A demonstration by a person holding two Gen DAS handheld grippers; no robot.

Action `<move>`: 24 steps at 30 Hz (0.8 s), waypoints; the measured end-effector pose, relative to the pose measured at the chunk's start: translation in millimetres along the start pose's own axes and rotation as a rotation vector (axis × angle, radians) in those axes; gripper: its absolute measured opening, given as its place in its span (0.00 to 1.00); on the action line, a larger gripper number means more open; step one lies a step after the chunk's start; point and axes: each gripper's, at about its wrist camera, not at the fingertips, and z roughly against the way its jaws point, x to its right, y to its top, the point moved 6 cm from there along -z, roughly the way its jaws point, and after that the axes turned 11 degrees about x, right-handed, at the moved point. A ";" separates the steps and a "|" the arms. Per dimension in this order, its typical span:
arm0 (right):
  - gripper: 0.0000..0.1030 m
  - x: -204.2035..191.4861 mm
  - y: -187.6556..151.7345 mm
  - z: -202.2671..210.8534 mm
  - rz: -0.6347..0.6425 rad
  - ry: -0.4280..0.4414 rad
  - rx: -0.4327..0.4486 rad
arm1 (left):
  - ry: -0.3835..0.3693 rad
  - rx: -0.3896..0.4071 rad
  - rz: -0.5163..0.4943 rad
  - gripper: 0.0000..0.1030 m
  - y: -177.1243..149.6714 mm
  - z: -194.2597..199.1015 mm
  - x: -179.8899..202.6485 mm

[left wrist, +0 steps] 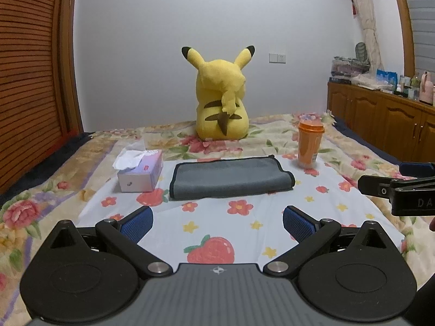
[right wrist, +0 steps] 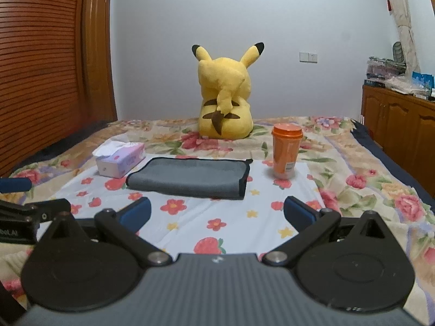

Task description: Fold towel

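Both of your claws hang wide apart and grip nothing: the left claw (left wrist: 217, 224) and the right claw (right wrist: 217, 213) float over the strawberry-print sheet (left wrist: 252, 212), short of the towel and touching none of it. The grey towel (left wrist: 231, 179) lies straight ahead of both, already doubled over, its long axis running left to right across your line of reach, and neither claw looks clearly nearer. Taking the towel as your mark, the tissue box (left wrist: 140, 174) sits just beside its left end, the orange cup (left wrist: 310, 145) stands near its far right corner, and the yellow plush (left wrist: 221, 95) sits well behind it on the bed.
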 end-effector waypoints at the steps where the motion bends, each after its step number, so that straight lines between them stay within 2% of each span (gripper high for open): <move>1: 1.00 0.1 0.5 0.3 0.001 0.000 0.004 | 0.000 0.006 -0.001 1.00 0.6 0.6 0.0; 24: 1.00 5.1 10.9 14.0 0.001 -0.015 0.100 | 0.005 0.118 -0.016 1.00 13.3 13.8 0.7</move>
